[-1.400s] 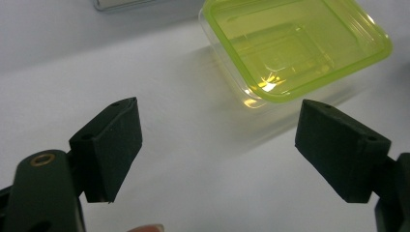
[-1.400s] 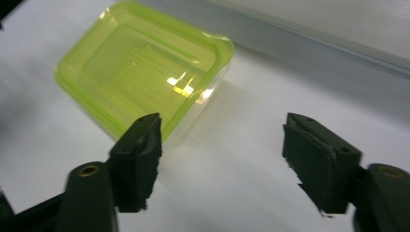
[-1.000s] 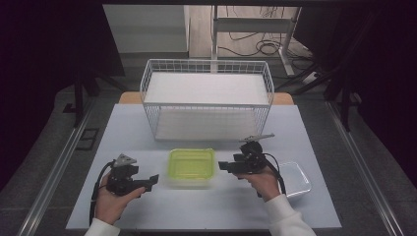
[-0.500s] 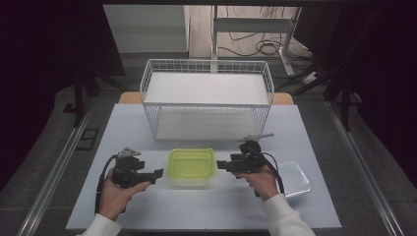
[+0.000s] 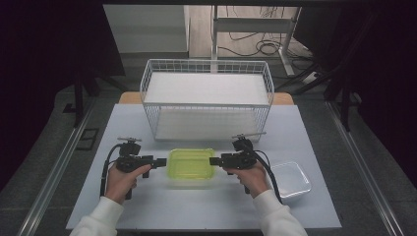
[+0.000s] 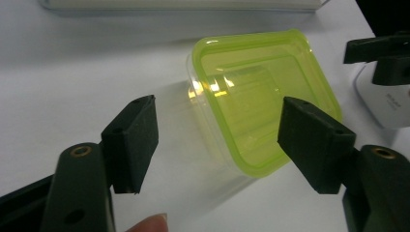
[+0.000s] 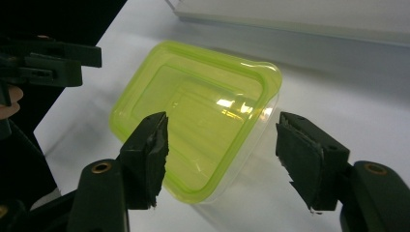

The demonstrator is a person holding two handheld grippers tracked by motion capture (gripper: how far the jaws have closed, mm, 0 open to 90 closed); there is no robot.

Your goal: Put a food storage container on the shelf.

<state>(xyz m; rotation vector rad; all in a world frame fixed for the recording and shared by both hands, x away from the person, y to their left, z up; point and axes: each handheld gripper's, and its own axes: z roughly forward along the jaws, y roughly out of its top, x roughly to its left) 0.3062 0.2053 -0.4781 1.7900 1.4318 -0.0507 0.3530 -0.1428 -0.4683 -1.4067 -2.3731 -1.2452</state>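
Two grippers are flanking one container on the white table (image 5: 147,206). Left gripper (image 5: 161,162) is sitting at the left short side of the clear container with the yellow-green lid (image 5: 192,163), jaws spread wide, gripping nothing, tips just beside the lid's edge. Container is lying centred, in front of the white wire basket (image 5: 206,98). Right gripper (image 5: 215,161) is mirroring this at the right side, jaws likewise wide apart and empty. Clear lidless tub (image 5: 290,178) is resting farther right.
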